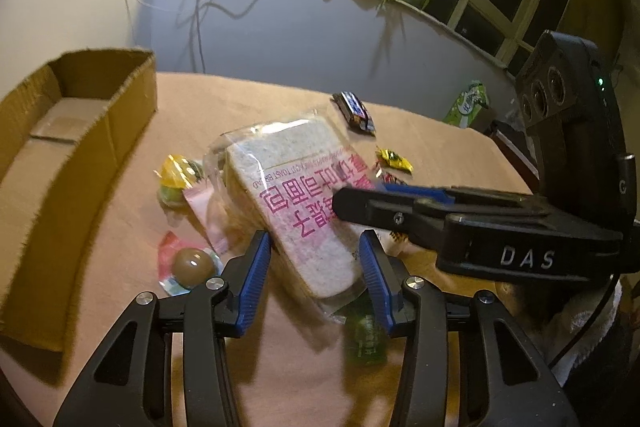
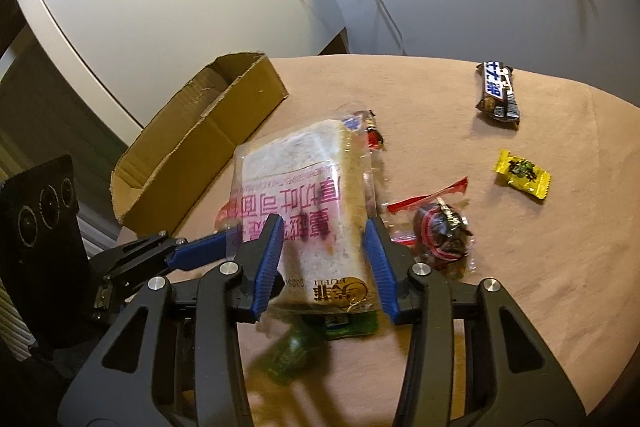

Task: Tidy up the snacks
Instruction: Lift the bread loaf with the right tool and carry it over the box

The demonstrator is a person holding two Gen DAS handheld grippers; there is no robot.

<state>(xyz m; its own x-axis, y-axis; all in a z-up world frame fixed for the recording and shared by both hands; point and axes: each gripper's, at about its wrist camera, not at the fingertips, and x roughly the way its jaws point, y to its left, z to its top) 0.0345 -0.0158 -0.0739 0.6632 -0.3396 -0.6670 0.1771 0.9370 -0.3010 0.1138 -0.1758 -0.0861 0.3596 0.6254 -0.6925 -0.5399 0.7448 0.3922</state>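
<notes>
A clear bag of sliced toast bread with pink lettering is tilted up above the pink tablecloth; it also shows in the right wrist view. My left gripper straddles its near end with the jaws apart. My right gripper straddles the bread too; it shows in the left wrist view reaching in from the right. The pads sit close to the bag on both sides; contact is unclear. An open cardboard box lies at the left, also in the right wrist view.
Small snacks lie around: a chocolate bar, a yellow candy, a red-wrapped dark snack, a green packet under the bread, a jelly cup, a yellow-green packet. A wall with cables stands behind the table.
</notes>
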